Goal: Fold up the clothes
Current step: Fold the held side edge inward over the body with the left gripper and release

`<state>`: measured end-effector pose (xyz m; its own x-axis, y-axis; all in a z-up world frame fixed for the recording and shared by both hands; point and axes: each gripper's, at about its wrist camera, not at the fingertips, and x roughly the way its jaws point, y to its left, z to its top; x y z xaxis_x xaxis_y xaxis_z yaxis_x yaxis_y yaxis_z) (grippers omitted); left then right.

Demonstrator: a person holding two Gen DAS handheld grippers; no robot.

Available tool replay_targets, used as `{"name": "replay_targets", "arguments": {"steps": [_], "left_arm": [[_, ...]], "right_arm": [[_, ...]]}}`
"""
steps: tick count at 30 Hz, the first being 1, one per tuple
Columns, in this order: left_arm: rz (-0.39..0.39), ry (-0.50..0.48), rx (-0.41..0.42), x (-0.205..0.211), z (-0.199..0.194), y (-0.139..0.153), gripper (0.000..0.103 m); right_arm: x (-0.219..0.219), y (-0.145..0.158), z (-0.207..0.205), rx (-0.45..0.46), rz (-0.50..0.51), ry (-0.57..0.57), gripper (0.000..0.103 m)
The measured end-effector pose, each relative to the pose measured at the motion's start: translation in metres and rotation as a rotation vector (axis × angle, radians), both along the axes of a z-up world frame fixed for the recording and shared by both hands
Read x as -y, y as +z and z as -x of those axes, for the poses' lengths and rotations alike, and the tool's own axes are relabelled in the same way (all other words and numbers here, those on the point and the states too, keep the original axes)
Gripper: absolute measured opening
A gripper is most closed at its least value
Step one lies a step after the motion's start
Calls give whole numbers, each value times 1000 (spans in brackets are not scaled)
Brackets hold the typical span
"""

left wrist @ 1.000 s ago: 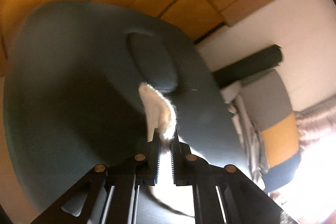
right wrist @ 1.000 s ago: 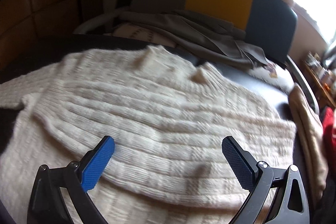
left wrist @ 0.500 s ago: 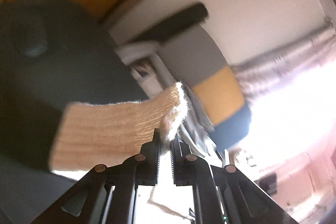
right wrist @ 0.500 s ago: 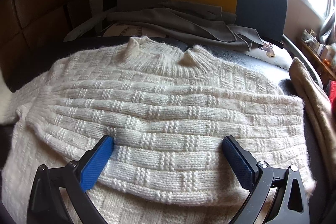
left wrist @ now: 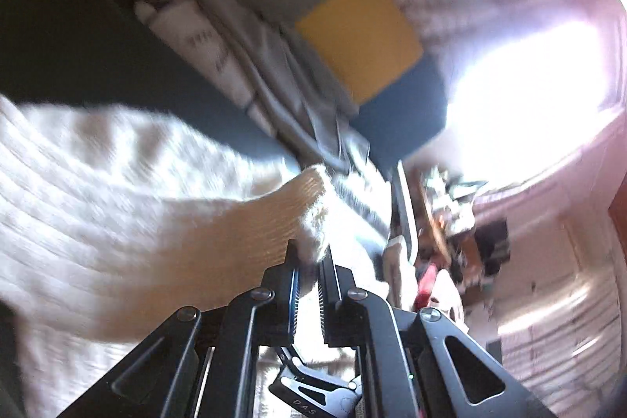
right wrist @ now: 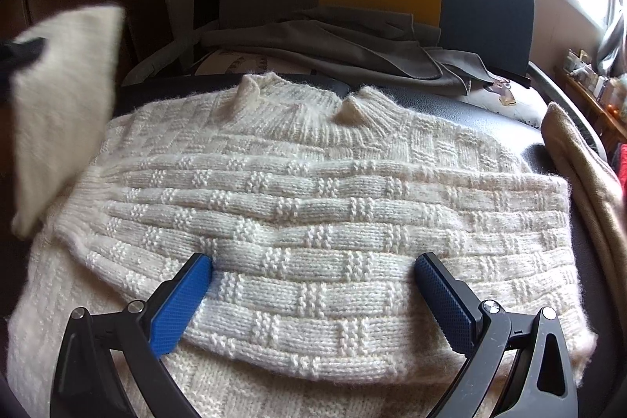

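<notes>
Between left tool (left wrist: 309, 257) fingers: sleeve (left wrist: 219, 226).

A cream knitted sweater (right wrist: 313, 206) lies flat on the dark surface, neck away, one sleeve (right wrist: 62, 104) lifted at left.

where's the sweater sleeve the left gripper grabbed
In the right wrist view the sleeve hangs lifted at the far left, beside the sweater body; the left hand-held gripper pinches its cuff.
</notes>
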<state>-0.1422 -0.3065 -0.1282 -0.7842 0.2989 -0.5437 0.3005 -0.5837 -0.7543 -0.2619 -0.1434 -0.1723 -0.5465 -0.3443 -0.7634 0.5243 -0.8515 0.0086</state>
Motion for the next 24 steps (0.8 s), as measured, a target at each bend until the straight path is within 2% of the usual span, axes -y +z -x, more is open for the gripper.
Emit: {"name": "replay_targets", "arguments": {"steps": [5,7,8,11,12,14,16,18,20,22,24], "left_arm": [[46,-91,96,-32,26,-29,6],[68,-96,106,-36,20,-34,11],[70,-92,102,-35,16,-34,17],[98,-61,75,-28,-5,-26,19],[118,-48,65,-25,-14,-24,20],[215,-20,48,-22,-45,-20,20],[235,-9,62,-19,-60,-30,20],[254,1,76,-16,-76,-40,20],[274,12,90,-14,-91,-50,20],[294,22,103,-11,-107,-60,20],[313,32,114,-9,-121,-69,20]], "right_arm": [[-2,0,3,4,10,2,103],[-2,0,4,5,13,2,103],[-2,0,4,6,17,2,103],[-3,1,4,11,31,0,103],[-3,1,4,13,33,1,103],[-4,3,5,21,40,6,103],[-8,8,4,30,71,15,103],[-12,16,1,47,138,26,95],[-10,24,-2,69,192,46,72],[-5,29,-4,102,241,60,65],[1,29,-5,154,295,69,64]]}}
